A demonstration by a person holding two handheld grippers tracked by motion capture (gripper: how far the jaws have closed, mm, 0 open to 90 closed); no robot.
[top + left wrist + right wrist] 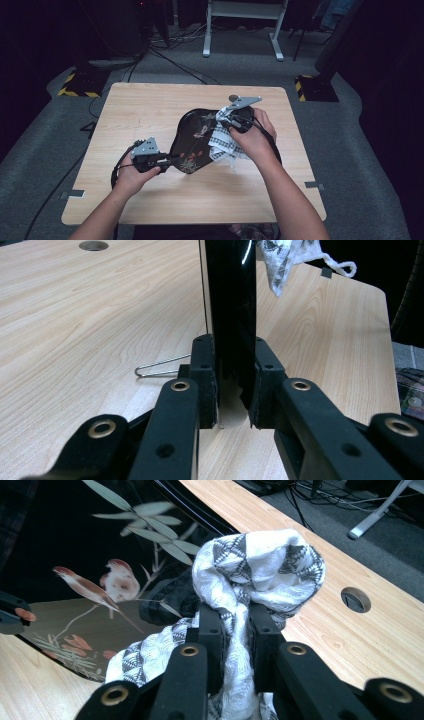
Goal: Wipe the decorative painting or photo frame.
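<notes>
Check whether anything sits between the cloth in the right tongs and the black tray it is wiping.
Nothing visible does. The right tongs are shut on the patterned cloth, which lies directly on the black tray; the left tongs clamp the tray's edge, clear of the cloth.

Black lacquered bird-painted tray (192,142) on table, patterned white cloth (223,142) on it

The tray (192,140) is glossy black lacquer, mirror-smooth, painted with birds and leaves. The cloth (260,565) is soft woven fabric, white with grey patterning, matt. The tabletop (150,110) is pale wood-grain laminate, smooth with low sheen. The gripper jaws are matt black plastic with brass-coloured rivets.
</notes>
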